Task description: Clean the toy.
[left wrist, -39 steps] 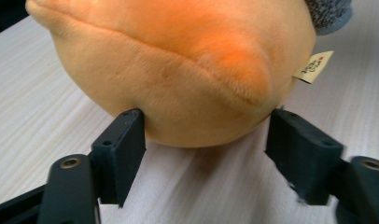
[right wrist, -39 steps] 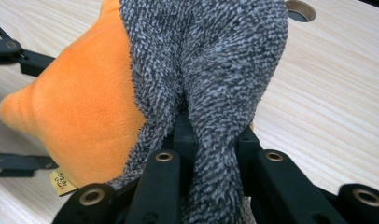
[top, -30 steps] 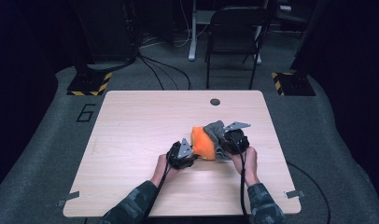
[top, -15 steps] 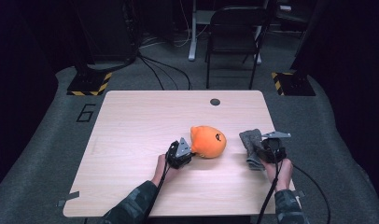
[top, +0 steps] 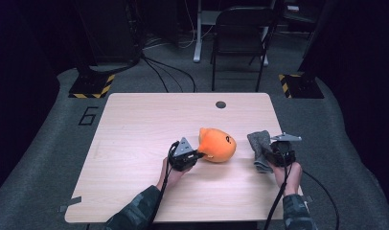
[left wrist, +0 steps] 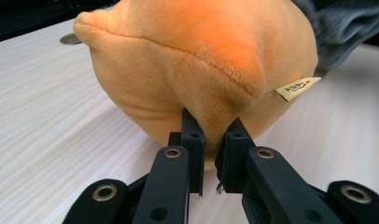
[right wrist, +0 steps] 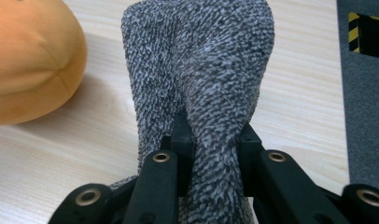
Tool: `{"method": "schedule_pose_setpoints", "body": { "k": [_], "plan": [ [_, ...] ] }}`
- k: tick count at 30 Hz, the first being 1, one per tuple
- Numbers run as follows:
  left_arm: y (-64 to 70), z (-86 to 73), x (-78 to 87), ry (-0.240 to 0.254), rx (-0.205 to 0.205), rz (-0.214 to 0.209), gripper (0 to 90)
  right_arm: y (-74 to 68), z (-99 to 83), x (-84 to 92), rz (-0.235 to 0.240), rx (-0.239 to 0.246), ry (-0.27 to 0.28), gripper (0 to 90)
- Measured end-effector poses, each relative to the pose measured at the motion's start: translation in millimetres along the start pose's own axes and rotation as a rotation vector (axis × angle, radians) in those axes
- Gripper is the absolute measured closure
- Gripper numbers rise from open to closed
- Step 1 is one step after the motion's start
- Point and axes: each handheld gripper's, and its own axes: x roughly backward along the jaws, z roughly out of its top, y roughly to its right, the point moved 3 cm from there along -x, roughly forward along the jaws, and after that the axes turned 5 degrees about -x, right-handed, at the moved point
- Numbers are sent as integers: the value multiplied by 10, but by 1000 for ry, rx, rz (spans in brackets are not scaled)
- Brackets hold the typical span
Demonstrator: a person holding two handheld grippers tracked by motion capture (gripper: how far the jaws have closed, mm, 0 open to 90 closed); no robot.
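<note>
Left claw (top: pixel 200 154) pinches a fold of the orange plush toy (top: pixel 217 144) at mid-surface (top: pixel 135 124), its jaws just closed. Right claw (top: pixel 264 154), well right, grips the grey cloth (top: pixel 259 146), standing upright, clear of the toy.

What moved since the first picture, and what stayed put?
The right gripper pulled the fuzzy grey cloth off the round orange plush toy and carried it to the right, now apart from it. The left gripper closed its jaws on the toy's fabric. The toy and the wooden table stayed put.
</note>
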Motion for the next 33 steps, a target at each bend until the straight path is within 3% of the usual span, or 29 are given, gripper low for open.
{"method": "schedule_pose_setpoints", "body": {
  "k": [4, 5, 6, 7, 11, 15, 19, 20, 21, 22, 23, 27, 28, 30, 33],
  "plan": [
    [26, 110, 62, 4, 45, -18, 828, -6, 48, 78, 8, -8, 28, 760],
    [38, 161, 97, -1, 92, -36, 827, -11, 61, 96, 11, -3, 34, 760],
    [36, 180, 109, -5, 111, -43, 827, -24, 74, 114, 15, -3, 44, 760],
    [36, 180, 109, -5, 111, -43, 827, -24, 74, 114, 15, -3, 44, 760],
    [40, 226, 142, -40, 173, -56, 826, -110, 146, 199, 35, 14, 72, 760],
    [45, 236, 139, -71, 197, -68, 825, -236, 232, 302, 60, 35, 104, 760],
    [67, 228, 114, -89, 236, -87, 824, -509, 341, 429, 125, 64, 141, 760],
    [67, 228, 114, -89, 236, -87, 823, -509, 341, 429, 125, 64, 141, 760],
    [78, 225, 108, -95, 235, -89, 823, -610, 367, 458, 143, 81, 147, 760],
    [105, 222, 93, -98, 240, -91, 823, -835, 415, 503, 180, 113, 156, 760],
    [115, 219, 86, -102, 229, -94, 822, -952, 435, 513, 206, 126, 155, 760],
    [181, 200, 59, -110, 211, -111, 822, -1412, 478, 496, 259, 208, 156, 760],
    [194, 194, 50, -104, 215, -117, 822, -1498, 463, 467, 263, 230, 151, 760],
    [198, 185, 52, -118, 201, -119, 823, -1572, 404, 351, 223, 285, 119, 760],
    [210, 141, 24, -135, 208, -120, 823, -1496, 327, 185, 149, 304, 89, 759]
  ]
}}
